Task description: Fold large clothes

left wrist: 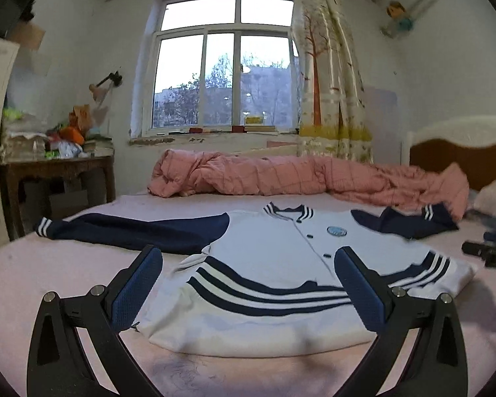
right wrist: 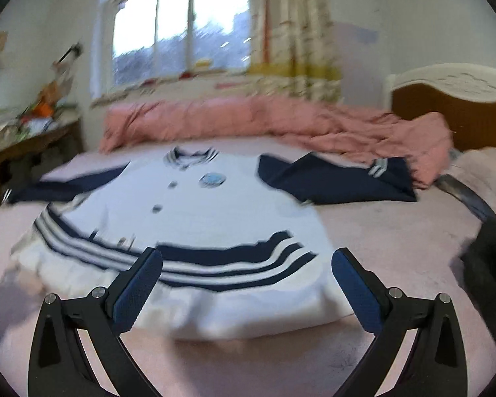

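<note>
A white jacket [left wrist: 274,251] with navy sleeves and navy hem stripes lies front-up on the pink bed sheet [left wrist: 49,284]. Its left sleeve [left wrist: 132,228] stretches out flat; its right sleeve [left wrist: 410,221] lies bent. My left gripper [left wrist: 248,284] is open and empty, hovering over the hem. The jacket also shows in the right wrist view [right wrist: 188,211], blurred. My right gripper [right wrist: 248,284] is open and empty above the hem's right part. The right sleeve [right wrist: 334,178] lies bent beyond it.
A rumpled pink quilt [left wrist: 297,178] lies along the far side of the bed under the window [left wrist: 221,66]. A cluttered wooden table [left wrist: 56,165] stands at left. The headboard [left wrist: 463,152] is at right. Dark objects [left wrist: 489,251] lie at the bed's right edge.
</note>
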`<state>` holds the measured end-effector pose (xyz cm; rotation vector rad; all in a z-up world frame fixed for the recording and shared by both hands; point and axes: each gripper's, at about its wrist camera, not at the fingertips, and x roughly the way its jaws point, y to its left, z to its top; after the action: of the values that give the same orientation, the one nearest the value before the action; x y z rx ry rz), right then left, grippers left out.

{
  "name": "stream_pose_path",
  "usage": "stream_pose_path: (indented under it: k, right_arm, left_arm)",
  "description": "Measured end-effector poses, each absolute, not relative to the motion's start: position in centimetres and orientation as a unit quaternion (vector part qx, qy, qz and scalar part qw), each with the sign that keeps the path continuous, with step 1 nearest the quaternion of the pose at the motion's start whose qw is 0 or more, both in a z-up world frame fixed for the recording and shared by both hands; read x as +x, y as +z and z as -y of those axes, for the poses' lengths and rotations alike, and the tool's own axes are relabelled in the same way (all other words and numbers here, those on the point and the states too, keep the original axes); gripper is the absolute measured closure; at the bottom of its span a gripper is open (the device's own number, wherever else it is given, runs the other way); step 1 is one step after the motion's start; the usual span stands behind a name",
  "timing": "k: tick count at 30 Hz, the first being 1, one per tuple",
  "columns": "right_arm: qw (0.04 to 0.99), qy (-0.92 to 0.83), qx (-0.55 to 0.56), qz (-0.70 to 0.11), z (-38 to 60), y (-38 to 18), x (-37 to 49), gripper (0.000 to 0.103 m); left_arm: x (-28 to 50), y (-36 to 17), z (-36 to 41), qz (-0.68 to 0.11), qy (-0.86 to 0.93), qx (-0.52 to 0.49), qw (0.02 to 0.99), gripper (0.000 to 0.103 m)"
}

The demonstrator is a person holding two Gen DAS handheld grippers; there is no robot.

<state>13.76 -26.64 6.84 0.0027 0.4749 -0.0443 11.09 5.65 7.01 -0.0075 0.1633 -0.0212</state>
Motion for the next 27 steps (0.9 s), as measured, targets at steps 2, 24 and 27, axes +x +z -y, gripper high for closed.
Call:
stream_pose_path:
  k: [2,24,27]
  right_arm:
    - [0.97,-0.017,0.007,-0.243,26.6,6.7,13.9,0.0]
    - [0.894,0.071,-0.1,-0.432,22.2,2.1,15.6,0.008]
    - [0.877,0.076,-0.113,-0.461,21.5,0.9,15.8,0.022]
  left_arm:
    - [11.1,6.9,-5.2,-0.087,-0.002,0.0,0.996,0.0]
    - [16.4,-0.1,0.5,-0.39,-0.078,0.173,0.901,0.011]
    - [16.6,-1.0,0.4,-0.405,-0.079,0.168,0.895,0.008]
